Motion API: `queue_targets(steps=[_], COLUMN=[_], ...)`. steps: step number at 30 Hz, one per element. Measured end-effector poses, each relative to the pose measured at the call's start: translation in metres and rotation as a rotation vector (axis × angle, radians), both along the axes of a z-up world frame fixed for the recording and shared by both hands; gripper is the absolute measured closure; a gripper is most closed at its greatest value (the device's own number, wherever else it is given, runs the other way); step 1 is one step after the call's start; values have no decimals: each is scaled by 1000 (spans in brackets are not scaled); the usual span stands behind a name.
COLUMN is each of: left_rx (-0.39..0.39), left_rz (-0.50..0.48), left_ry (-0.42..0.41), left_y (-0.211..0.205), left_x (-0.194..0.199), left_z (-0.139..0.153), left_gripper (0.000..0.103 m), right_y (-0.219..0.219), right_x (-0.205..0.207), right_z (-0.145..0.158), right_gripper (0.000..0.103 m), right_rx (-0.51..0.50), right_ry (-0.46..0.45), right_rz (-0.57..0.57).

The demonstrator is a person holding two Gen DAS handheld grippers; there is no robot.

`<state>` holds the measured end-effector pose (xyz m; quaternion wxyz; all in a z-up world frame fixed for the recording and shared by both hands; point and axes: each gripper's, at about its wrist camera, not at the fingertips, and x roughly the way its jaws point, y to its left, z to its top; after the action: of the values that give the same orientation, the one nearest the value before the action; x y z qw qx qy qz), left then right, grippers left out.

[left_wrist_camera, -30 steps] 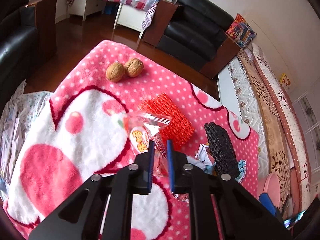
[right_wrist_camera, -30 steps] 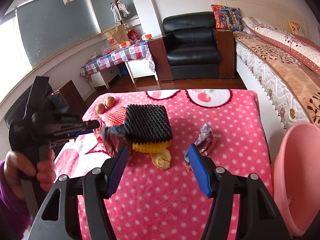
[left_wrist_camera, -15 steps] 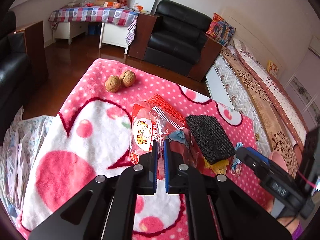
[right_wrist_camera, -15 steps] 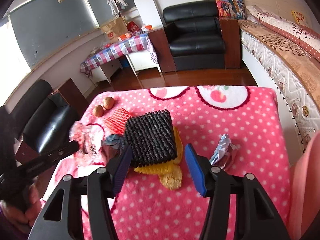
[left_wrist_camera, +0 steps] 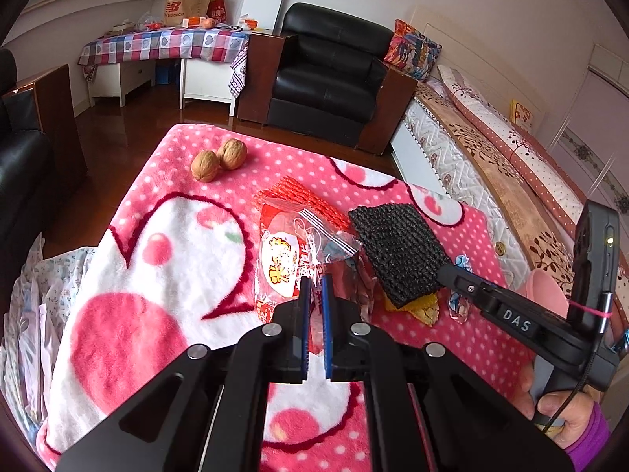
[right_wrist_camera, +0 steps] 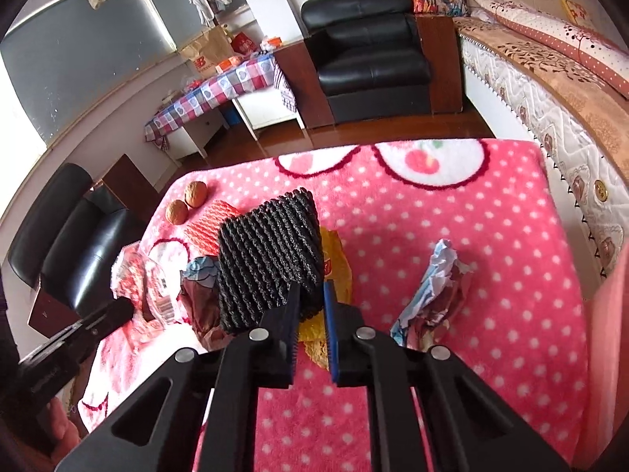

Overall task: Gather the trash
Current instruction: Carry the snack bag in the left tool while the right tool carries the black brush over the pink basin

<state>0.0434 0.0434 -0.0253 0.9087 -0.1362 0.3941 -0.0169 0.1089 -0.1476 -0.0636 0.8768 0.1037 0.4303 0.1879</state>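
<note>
My left gripper (left_wrist_camera: 314, 287) is shut on a red and clear snack wrapper (left_wrist_camera: 283, 259), held just above the pink blanket (left_wrist_camera: 165, 275). In the right wrist view that left gripper (right_wrist_camera: 125, 306) sits at the left with the wrapper (right_wrist_camera: 141, 275). My right gripper (right_wrist_camera: 310, 295) is closing its jaws, and the pads pinch the near corner of a black foam net (right_wrist_camera: 271, 251). The net (left_wrist_camera: 397, 247) rests on a yellow wrapper (right_wrist_camera: 334, 259). A crumpled blue and white wrapper (right_wrist_camera: 432, 295) lies right of my right gripper (left_wrist_camera: 446, 273).
A red foam net (left_wrist_camera: 302, 196) and two walnuts (left_wrist_camera: 218, 159) lie farther back on the blanket. A brown and blue wrapper (right_wrist_camera: 200, 287) sits left of the black net. A pink bin (left_wrist_camera: 544, 287) stands off the right edge. A bed runs along the right.
The right jaws came together from wide apart onto the black net's corner. The left gripper tightened on the snack wrapper and carried it up and to the right.
</note>
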Motion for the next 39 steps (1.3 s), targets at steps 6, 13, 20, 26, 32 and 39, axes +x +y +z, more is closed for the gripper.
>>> queue_targets(steps=[6, 13, 20, 26, 32, 39], left_rx=[6, 12, 35, 51, 71, 90], left_rz=[-29, -74, -139, -180, -197, -207], left_ry=[-6, -15, -30, -37, -34, -39], left_y=[-13, -37, -72, -97, -113, -125], left_x=[-4, -4, -2, 0, -2, -3], left_z=[2, 6, 10, 11, 9, 9], left_gripper=[98, 98, 98, 98, 98, 98], right_y=[-14, -42, -69, -87, -99, -103], right_x=[-18, -44, -68, -82, -90, -94], right_z=[10, 17, 24, 26, 26, 29], right_gripper=[93, 93, 93, 93, 93, 92], right_rx=[21, 32, 37, 42, 50, 45], right_ry=[-18, -25, -42, -45, -42, -54], right_rz=[-30, -86, -140, -172, -188, -191])
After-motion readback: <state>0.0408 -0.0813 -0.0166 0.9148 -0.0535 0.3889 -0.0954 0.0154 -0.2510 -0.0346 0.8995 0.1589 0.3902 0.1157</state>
